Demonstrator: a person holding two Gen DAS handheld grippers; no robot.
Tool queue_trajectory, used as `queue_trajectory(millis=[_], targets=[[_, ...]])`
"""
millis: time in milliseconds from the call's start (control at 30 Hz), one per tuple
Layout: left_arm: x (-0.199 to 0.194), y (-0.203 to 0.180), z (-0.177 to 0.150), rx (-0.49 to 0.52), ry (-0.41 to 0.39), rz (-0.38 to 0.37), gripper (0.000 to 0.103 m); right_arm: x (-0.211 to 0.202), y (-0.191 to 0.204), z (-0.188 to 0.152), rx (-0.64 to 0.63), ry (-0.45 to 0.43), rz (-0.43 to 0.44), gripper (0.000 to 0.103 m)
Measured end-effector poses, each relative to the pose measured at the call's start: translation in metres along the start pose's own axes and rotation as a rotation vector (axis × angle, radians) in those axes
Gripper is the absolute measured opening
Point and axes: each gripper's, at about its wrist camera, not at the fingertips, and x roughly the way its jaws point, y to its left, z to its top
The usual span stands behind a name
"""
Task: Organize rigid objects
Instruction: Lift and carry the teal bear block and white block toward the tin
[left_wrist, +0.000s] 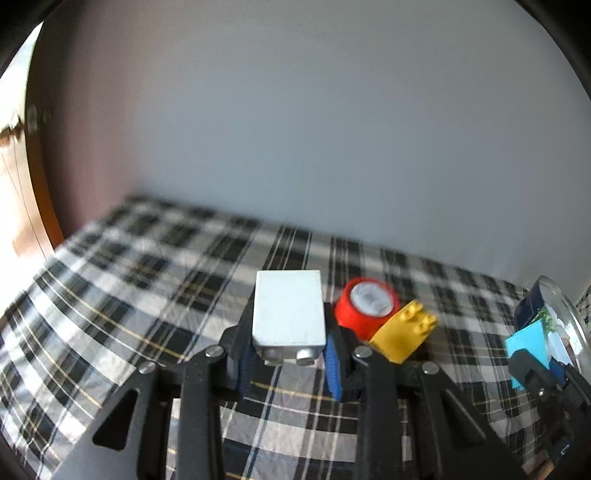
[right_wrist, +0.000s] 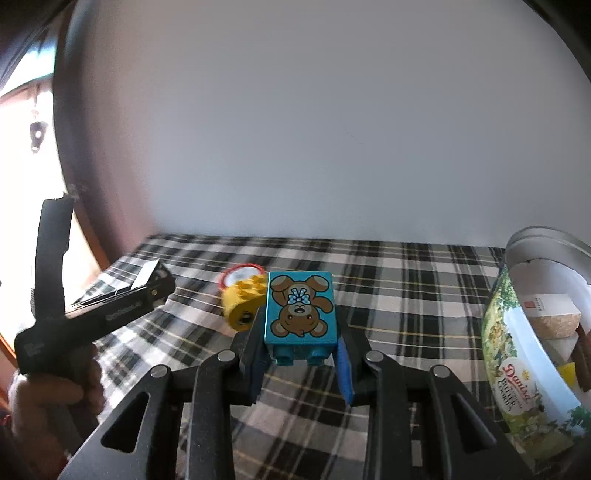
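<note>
Both claws are full. My left claw (left_wrist: 289, 363) is clenched on a white brick (left_wrist: 289, 313), its blue pads (left_wrist: 333, 363) pressing on the brick's two flanks, studs toward the camera. My right claw (right_wrist: 301, 363) grips a teal brick (right_wrist: 301, 308) printed with a bear, held the same way, studs toward me.

Some of the sorting looks done: the cookie tin (right_wrist: 517, 332) at my right already holds several pieces, among them a pale block and something yellow. Left on the checked cloth (right_wrist: 406, 273) are a yellow brick (right_wrist: 245, 299) and, just behind it, a red cylinder (left_wrist: 364, 308) with a pale top. So I judge the job partway through, with two bricks in transit and at least two more to collect.

Each claw tilts downward over the cloth, both bricks lifted clear of it. From the right view, my left hand (right_wrist: 55, 391) wraps its handle at the left edge, well apart from the tin; my right claw is nearer the tin.
</note>
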Motion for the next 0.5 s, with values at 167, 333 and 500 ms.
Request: queue_trajectory(millis=[167,333,500], targets=[[-0.008,-0.015,-0.003,0.044,-0.057,-0.004,0.03,-0.009,0.004,-0.003,-0.005,-0.031,-0.015,0.034],[-0.013,-0.021,-0.006,0.086,-0.09,0.004,0.03,-0.018,0.01,-0.006,-0.035,-0.061,-0.069,0.034],[-0.018,-0.027,-0.008,0.109,-0.115,0.031,0.03,-0.021,0.007,-0.006,-0.05,-0.07,-0.111,0.034]])
